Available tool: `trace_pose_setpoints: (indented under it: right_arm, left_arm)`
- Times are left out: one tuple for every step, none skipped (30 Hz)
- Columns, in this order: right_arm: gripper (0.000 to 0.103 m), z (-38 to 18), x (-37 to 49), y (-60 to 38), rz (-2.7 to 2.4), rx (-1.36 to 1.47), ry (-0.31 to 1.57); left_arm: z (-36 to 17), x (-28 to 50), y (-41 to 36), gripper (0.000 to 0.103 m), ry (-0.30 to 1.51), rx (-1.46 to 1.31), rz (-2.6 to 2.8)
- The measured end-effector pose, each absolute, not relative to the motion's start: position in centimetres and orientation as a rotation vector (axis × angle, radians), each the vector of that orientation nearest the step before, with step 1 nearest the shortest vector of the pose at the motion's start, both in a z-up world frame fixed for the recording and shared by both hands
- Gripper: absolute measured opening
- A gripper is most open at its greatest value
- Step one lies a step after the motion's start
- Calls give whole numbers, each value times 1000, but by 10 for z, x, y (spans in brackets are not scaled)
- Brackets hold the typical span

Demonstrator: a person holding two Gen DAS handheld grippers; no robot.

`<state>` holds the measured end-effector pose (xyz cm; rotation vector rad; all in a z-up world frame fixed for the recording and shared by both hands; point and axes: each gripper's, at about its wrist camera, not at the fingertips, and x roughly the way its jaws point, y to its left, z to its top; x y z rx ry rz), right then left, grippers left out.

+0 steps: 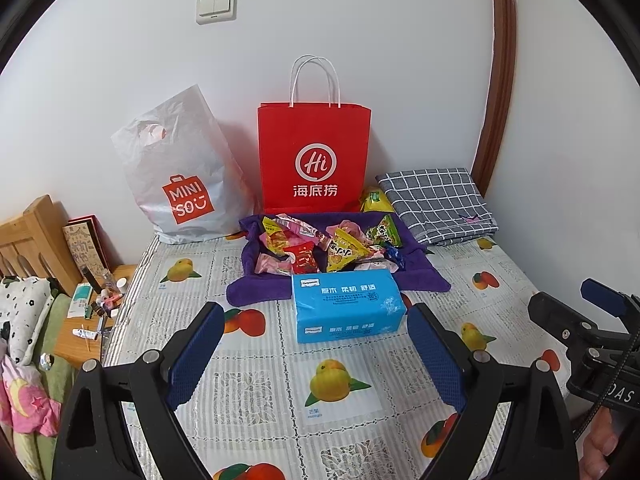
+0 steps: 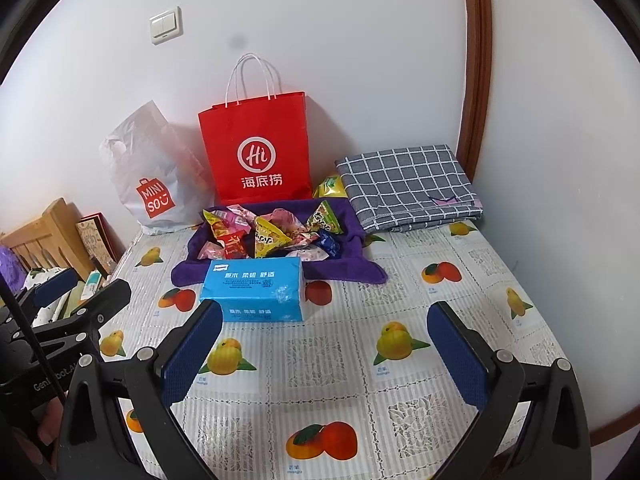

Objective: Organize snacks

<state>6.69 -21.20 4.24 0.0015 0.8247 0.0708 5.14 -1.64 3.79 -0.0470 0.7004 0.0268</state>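
Snack pile (image 1: 324, 246) on purple cloth (image 1: 256, 290)

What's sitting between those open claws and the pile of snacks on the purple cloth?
A blue tissue pack lies on the fruit-print tablecloth, right before the snacks on the purple cloth. Both wrist views show it.

Black plastic gripper frames, triangular cut-outs, silver round screws at pivots. Left gripper (image 1: 316, 330) and right gripper (image 2: 326, 334): dark blue textured pads (image 1: 196, 354) on fingers. Black cable and white lettering on body.
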Motion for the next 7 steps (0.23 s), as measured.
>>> trace_pose_setpoints:
  right_arm:
    - [101,43,67,-212,71,1,825]
    - [101,43,68,-212,71,1,826]
    - [101,43,68,-211,71,1,825]
    - [101,43,68,-211,72,1,825]
    - [101,43,68,-211,73,1,824]
    - [101,43,68,-210,74,0,824]
    - [101,43,68,-210,74,-1,824]
  left_arm:
    - [38,51,-16,93,700,-49,27]
    - [38,51,-16,93,701,-49,26]
    - [38,52,-16,93,700,-49,26]
    - [38,52,-16,93,699,-49,27]
    - [37,52,-16,93,699,-48,27]
    - [38,52,-15,93,696,-48,28]
    - [38,52,-15,93,692,-49,29]
